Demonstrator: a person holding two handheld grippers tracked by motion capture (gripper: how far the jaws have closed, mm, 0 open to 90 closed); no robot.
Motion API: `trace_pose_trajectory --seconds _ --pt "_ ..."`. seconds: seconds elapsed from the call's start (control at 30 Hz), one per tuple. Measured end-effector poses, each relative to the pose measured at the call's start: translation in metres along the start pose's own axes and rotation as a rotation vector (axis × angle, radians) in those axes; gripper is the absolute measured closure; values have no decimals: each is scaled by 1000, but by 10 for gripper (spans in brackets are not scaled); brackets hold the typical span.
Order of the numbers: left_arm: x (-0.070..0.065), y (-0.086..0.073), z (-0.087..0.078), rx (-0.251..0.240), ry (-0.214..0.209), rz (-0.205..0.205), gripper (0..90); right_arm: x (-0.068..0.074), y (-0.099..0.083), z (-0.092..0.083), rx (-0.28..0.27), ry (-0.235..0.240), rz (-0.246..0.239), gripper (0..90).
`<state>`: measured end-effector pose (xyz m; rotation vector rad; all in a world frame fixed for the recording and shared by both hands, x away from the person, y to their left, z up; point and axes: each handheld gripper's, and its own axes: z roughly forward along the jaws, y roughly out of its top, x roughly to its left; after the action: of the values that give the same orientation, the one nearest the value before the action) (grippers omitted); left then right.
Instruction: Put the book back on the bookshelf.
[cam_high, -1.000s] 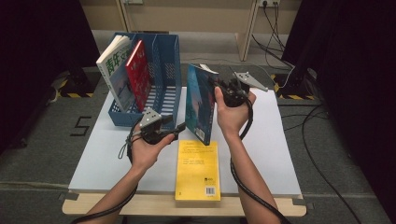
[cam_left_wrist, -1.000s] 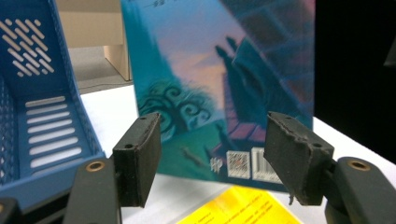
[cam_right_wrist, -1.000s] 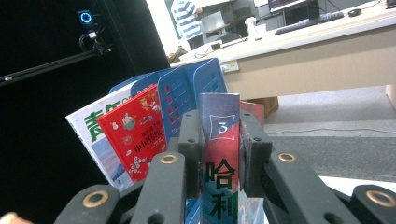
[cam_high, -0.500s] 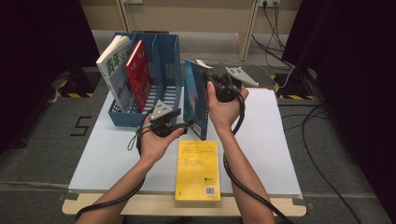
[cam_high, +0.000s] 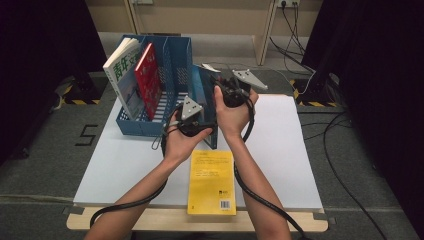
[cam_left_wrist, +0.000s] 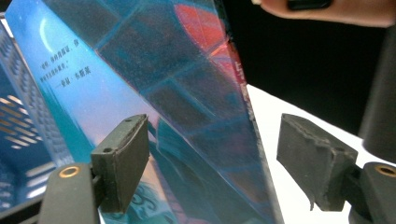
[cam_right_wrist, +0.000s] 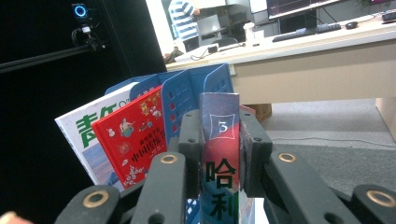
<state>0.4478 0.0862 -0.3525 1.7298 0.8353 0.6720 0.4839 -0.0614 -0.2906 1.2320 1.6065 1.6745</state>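
- The blue book (cam_left_wrist: 154, 88) has a glossy paper cover that catches a sheen across its dark tiled pattern; its spine (cam_right_wrist: 219, 158) looks smooth and printed.
- The left hand-held gripper (cam_left_wrist: 224, 163) has matt black pads, rubbery and slightly rough, frayed at one edge, with brass-coloured rivets in dull black plastic arms.
- The right hand-held gripper (cam_right_wrist: 219, 154) shows the same matt black finish and brass rings.
- The blue file rack (cam_high: 172, 60) is perforated, moulded plastic, smooth with a faint shine.
- The red book (cam_high: 148, 80) and the yellow book (cam_high: 211, 182) have smooth paper covers.
- The surface (cam_high: 290, 145) is matt white, with a pale wooden edge.
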Motion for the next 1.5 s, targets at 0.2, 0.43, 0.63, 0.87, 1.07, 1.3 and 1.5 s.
trace_pose_trajectory --seconds 0.2,0.43,0.63,0.87,1.07,1.3,1.5 --pt "1 0 13 16 29 9 258 3 0 2 2 -5 -5 751" --pt "4 0 19 29 31 5 296 4 1 3 13 -15 -6 751" --pt "11 -3 23 42 57 -30 381 8 2 0 16 -31 -11 751" --pt "12 0 25 49 107 -22 449 13 4 -3 12 -42 -15 750" --pt "6 7 30 15 173 23 443 15 7 -1 -16 -67 -5 751" --pt "8 4 33 16 185 3 475 14 6 1 -8 -66 2 750" --pt "11 2 33 -1 229 43 548 16 8 -1 5 -69 12 747"
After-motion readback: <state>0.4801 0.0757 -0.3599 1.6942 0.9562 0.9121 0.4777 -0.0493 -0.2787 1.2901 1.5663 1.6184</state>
